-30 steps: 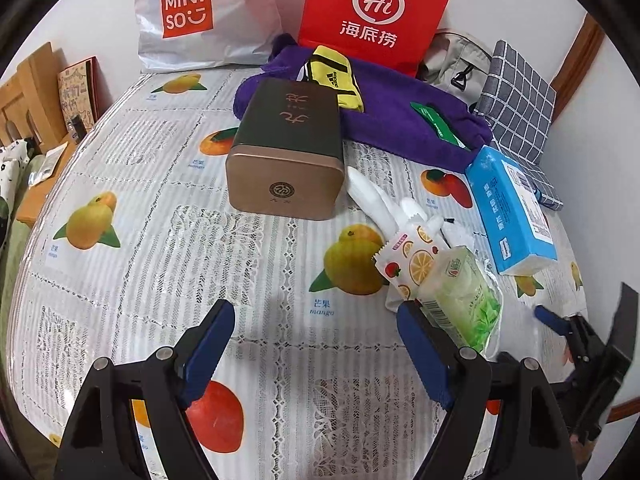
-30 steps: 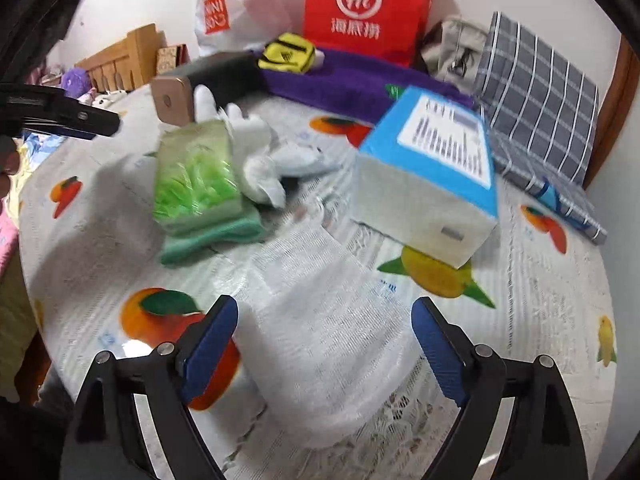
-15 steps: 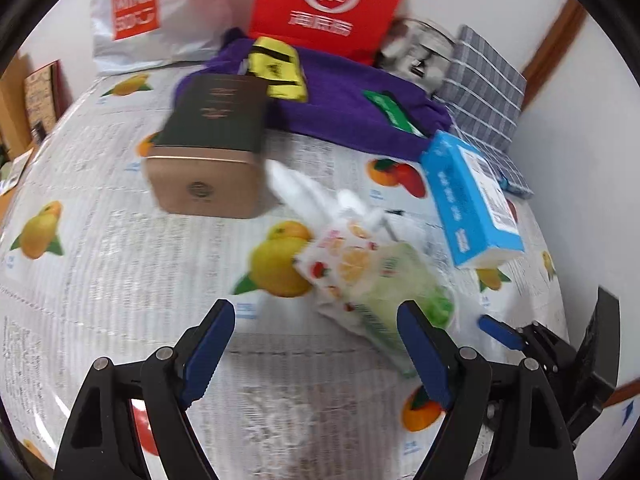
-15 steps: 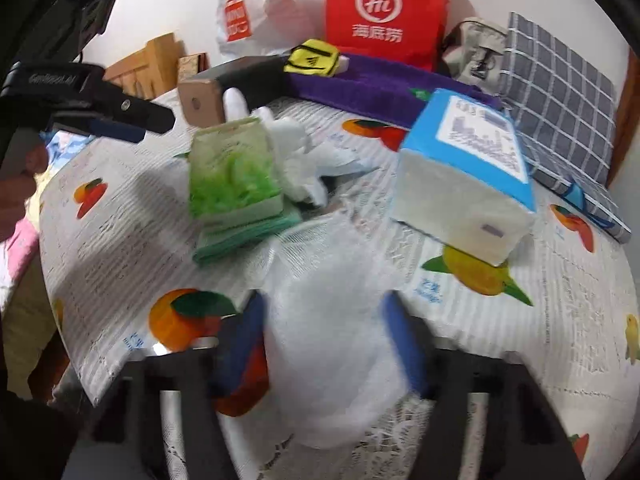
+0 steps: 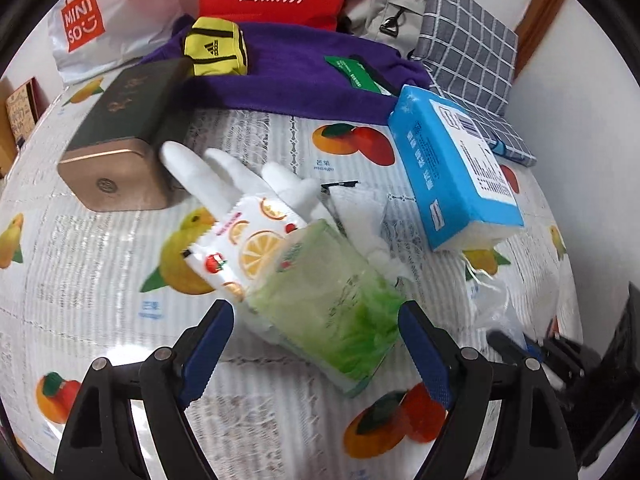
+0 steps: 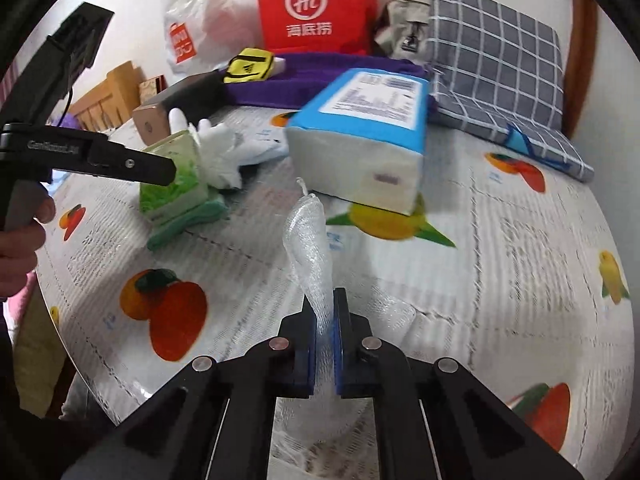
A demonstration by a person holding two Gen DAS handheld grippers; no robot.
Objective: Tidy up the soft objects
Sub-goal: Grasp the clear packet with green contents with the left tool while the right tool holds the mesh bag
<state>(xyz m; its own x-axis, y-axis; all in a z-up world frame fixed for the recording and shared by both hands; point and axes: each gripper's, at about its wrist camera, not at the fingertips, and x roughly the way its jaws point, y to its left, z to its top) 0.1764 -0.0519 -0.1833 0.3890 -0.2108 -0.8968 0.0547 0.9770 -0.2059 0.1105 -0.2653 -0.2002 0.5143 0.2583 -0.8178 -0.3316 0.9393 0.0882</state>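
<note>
The step in hand looks like gathering the soft packs. On the left, the left gripper (image 5: 312,344) tilts steeply down over the green tissue pack (image 5: 328,304), its jaws wide apart on either side and not touching it; the likely next move is to sink and close. To the right, the right gripper (image 6: 325,320) has just been closing and now pinches the clear bubble wrap (image 6: 310,240), near the blue tissue pack (image 6: 360,148); lifting it clear should follow.
</note>
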